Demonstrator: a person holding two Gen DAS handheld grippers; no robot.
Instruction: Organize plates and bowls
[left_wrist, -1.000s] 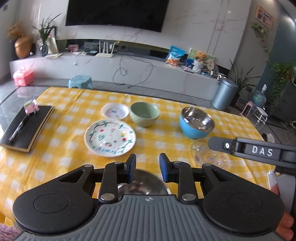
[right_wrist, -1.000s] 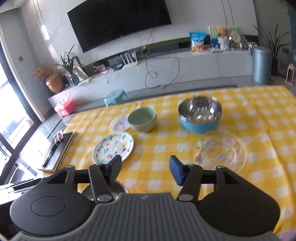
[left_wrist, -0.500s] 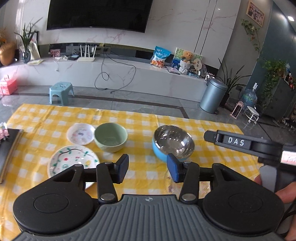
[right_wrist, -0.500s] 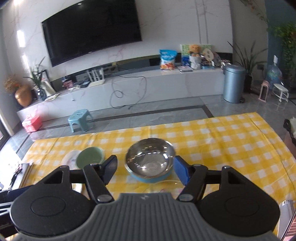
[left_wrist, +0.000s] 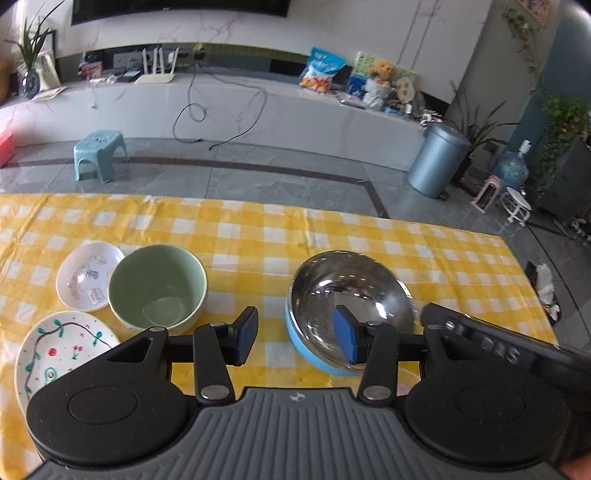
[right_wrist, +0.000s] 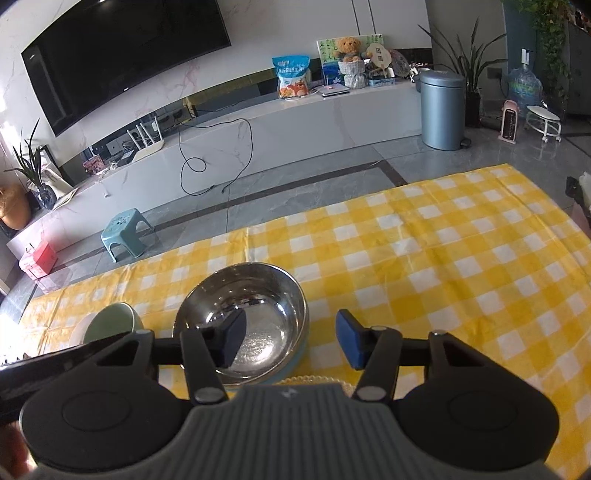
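Note:
A steel bowl with a blue outside (left_wrist: 354, 288) (right_wrist: 255, 295) stands on the yellow checked tablecloth (left_wrist: 258, 236). My left gripper (left_wrist: 297, 339) is open and straddles the bowl's left rim, one finger outside and one over the inside. My right gripper (right_wrist: 291, 339) straddles its right rim; its jaws are closing, and the pads stand apart from the rim. Left of the steel bowl stands a green bowl (left_wrist: 159, 284) (right_wrist: 110, 321), with a small white plate (left_wrist: 85, 277) and a painted plate (left_wrist: 62, 350) beside it. The rim of a clear glass plate (right_wrist: 314, 380) shows just under the right gripper.
The tablecloth (right_wrist: 461, 266) stretches to the right of the steel bowl. The table's far edge drops to a grey tiled floor with a blue stool (left_wrist: 99, 151) and a metal bin (left_wrist: 436, 162). The other gripper's black body (left_wrist: 498, 343) sits close at the right.
Both grippers have moved forward across the table and down onto the steel bowl. The left jaws have widened; the right jaws have narrowed a little. The near steel dish has left view.

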